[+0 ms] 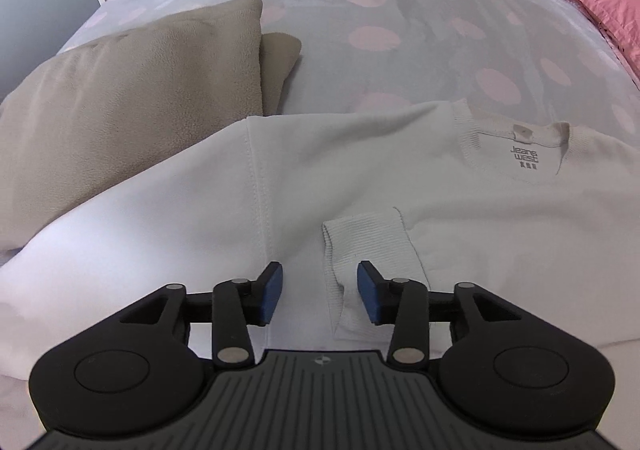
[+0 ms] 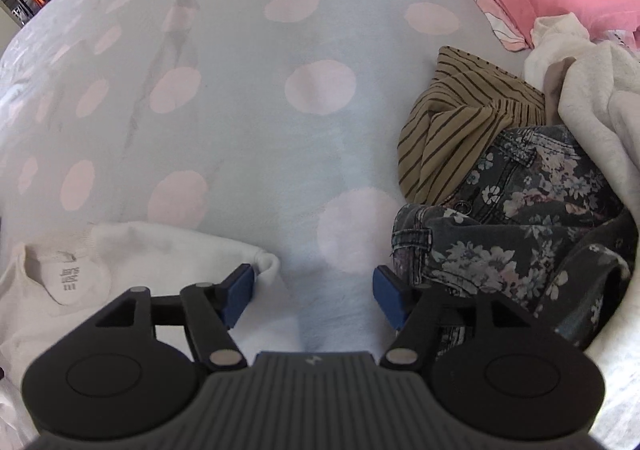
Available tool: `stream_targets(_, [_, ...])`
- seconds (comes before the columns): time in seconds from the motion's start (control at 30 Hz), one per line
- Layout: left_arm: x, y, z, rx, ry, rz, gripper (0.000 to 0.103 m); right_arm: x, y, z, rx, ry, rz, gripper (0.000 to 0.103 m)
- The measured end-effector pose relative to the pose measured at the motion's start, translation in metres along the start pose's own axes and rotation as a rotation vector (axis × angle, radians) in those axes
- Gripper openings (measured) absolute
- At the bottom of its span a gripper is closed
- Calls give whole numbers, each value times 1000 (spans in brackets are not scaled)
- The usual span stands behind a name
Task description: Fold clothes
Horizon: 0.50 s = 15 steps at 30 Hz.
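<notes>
— sweatshirt [image 1: 360,186], white, where does it lie?
— flat on the dotted bedspread [image 1: 400,30], collar label up, one ribbed cuff [image 1: 364,238] folded onto its chest, beside a folded beige fleece [image 1: 140,98].
— and the left gripper [image 1: 319,292]?
— spread above the cuff, pads clear of the cloth.
— the right gripper [image 2: 313,296]?
— spread too, nothing pinched, between the sweatshirt's shoulder and a floral garment [image 2: 520,218] in the heap.

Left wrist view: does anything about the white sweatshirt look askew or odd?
Nothing is damaged. The sweatshirt lies neck label up, one ribbed cuff folded across its body. The fold is slightly slanted, with a diagonal crease towards the collar.
</notes>
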State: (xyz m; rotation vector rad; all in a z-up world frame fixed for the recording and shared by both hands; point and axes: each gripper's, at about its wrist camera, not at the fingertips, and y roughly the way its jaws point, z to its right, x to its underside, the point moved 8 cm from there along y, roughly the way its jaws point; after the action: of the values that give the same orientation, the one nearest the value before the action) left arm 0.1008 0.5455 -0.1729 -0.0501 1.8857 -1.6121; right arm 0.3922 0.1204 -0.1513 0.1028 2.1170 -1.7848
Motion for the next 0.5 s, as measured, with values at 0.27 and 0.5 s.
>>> stream_targets(0.27, [46, -46, -1, 40, -2, 12, 43, 36, -47, 24, 7, -67, 77, 62])
stream_targets(0.5, [91, -67, 9, 48, -3, -28, 42, 154, -61, 37, -18, -196, 70, 37])
